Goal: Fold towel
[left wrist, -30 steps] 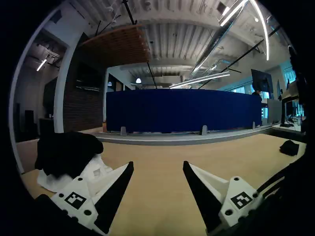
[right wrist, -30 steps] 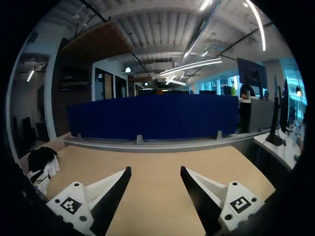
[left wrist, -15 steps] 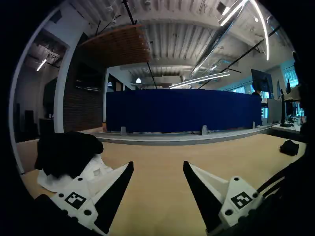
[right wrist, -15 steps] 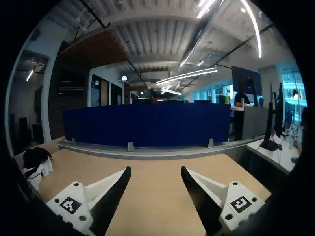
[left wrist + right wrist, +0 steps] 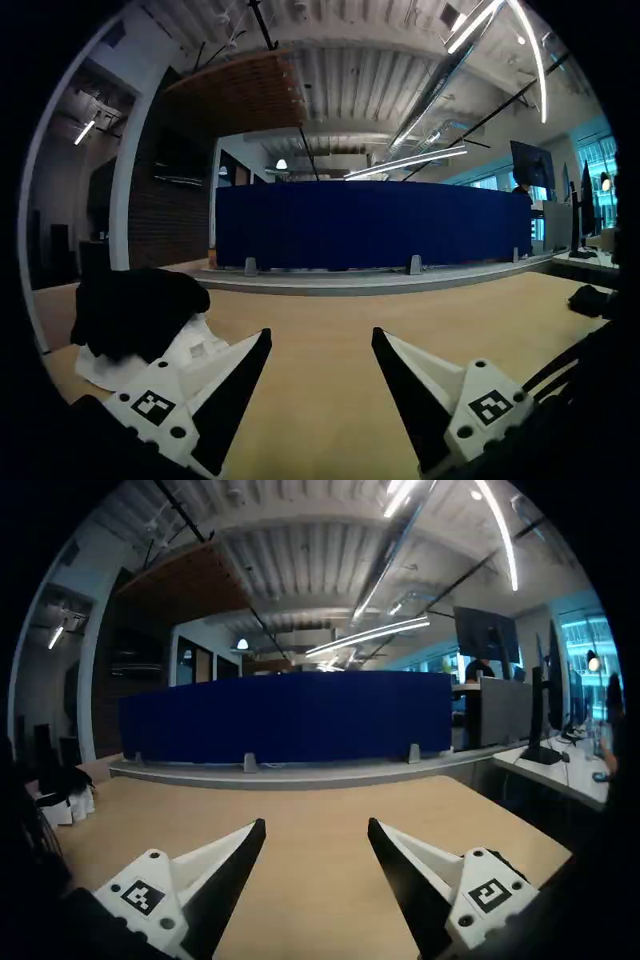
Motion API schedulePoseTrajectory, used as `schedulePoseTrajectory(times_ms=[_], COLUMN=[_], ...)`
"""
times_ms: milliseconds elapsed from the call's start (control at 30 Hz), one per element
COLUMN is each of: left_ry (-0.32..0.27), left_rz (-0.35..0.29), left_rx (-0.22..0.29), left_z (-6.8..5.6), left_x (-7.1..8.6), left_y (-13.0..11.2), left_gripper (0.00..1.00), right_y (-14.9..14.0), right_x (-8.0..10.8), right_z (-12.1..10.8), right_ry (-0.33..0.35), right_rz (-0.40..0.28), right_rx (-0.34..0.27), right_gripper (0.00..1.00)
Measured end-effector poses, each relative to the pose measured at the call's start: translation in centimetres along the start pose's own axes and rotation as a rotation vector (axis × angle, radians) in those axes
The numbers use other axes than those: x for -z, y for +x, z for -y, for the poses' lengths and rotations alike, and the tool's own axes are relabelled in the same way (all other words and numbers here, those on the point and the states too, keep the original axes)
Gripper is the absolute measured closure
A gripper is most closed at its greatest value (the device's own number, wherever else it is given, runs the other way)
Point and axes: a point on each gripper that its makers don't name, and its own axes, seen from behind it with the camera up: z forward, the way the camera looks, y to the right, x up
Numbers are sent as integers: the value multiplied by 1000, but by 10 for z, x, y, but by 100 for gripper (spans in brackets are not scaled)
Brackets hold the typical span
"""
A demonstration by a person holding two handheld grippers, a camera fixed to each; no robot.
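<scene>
— Where does the towel lie?
— In the left gripper view the white towel (image 5: pixel 190 346) sits crumpled on the pale wooden tabletop (image 5: pixel 336 308), just behind the left tool's (image 5: pixel 320 331) left finger; a black cloth (image 5: pixel 136 308) is heaped on top of it (whether that is a second towel cannot be told).
— And from the other side?
— In the right gripper view the same pile is small at the tabletop's far left edge, well apart from the right tool (image 5: pixel 314 822).
— What do the tools hold?
— Nothing; both have their fingers spread wide over bare wood; a blue partition (image 5: pixel 368 224) stands behind the tabletop.
</scene>
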Motion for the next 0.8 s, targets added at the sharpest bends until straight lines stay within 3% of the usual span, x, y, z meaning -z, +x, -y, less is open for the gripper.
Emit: schedulePoseTrajectory(times_ms=[400,800], left_ry=[0,0], left_rz=[0,0], left_rx=[0,0], left_z=[-1,-1], left_x=[0,0], left_y=[0,0], left_gripper=[7,7], right_y=[-31,-49], right_x=[-6,-8], right_z=[-13,-11], right_ry=[-13,-6], right_rz=[-29,-8], right_rx=[-47,-1], right_gripper=[1,1])
